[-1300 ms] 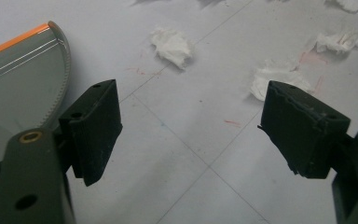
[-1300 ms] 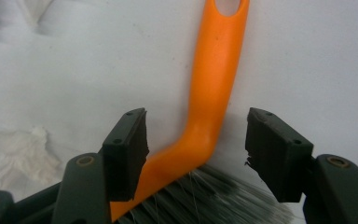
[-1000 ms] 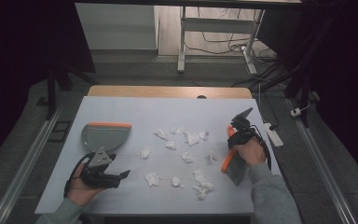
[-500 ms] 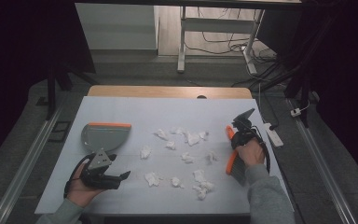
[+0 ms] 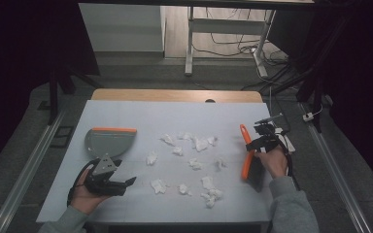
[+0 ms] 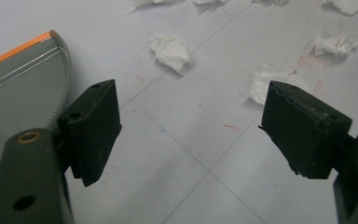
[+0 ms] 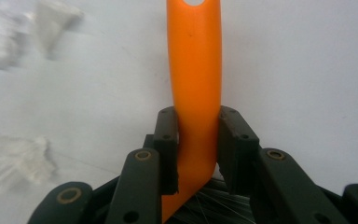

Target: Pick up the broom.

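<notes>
On the white table (image 5: 141, 114) my right gripper (image 5: 250, 143) is shut on the orange handle (image 7: 194, 70) of a hand brush (image 5: 245, 162). The handle points away from me and the grey bristles (image 5: 256, 175) lie toward me. Several crumpled white tissue pieces (image 5: 194, 143) are scattered across the middle of the table. A grey dustpan (image 5: 109, 141) with an orange front lip sits at the left. Just in front of the dustpan (image 6: 18, 79), my left gripper (image 5: 123, 173) rests open and aims right toward the tissue (image 6: 170, 46), with nothing between its jaws (image 6: 191, 126).
A wooden strip (image 5: 175, 95) runs along the table's far edge. A white flat object (image 5: 286, 141) lies at the right edge beside my right hand. Metal rails (image 5: 29, 165) flank the table on the floor. Bare tabletop lies between the dustpan and the tissue.
The right hand has shifted a little to the right with the brush. The left hand and the dustpan have stayed put.
</notes>
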Demonstrator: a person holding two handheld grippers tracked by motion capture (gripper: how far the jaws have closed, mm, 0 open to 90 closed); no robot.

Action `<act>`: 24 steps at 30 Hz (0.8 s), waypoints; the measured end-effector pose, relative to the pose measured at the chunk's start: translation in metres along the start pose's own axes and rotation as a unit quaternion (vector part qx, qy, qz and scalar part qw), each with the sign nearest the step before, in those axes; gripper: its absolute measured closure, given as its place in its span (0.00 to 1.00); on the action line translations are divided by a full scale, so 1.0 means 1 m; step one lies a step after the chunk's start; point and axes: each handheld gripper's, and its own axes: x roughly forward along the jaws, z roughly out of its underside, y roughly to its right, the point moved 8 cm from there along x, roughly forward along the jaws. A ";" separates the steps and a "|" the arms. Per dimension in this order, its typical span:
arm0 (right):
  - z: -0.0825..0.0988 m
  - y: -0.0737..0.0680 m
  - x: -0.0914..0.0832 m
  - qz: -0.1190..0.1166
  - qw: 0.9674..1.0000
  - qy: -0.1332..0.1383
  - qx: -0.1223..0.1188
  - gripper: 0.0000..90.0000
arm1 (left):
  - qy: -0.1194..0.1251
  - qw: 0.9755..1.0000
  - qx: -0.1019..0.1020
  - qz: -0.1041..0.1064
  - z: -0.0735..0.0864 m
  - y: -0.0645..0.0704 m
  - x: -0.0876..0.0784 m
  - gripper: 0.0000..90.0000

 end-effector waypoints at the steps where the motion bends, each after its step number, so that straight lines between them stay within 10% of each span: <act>1: -0.001 0.002 -0.004 0.000 1.000 0.014 -0.002 0.79 | 0.000 1.000 0.000 0.000 0.000 0.000 0.000 0.23; 11: -0.013 0.000 -0.042 -0.040 0.993 0.114 -0.001 0.79 | -0.004 1.000 0.000 0.000 -0.001 0.001 0.003 0.23; 24: -0.022 -0.016 -0.063 -0.109 0.980 0.169 0.001 0.79 | 0.017 1.000 0.001 0.010 -0.010 0.008 0.006 0.24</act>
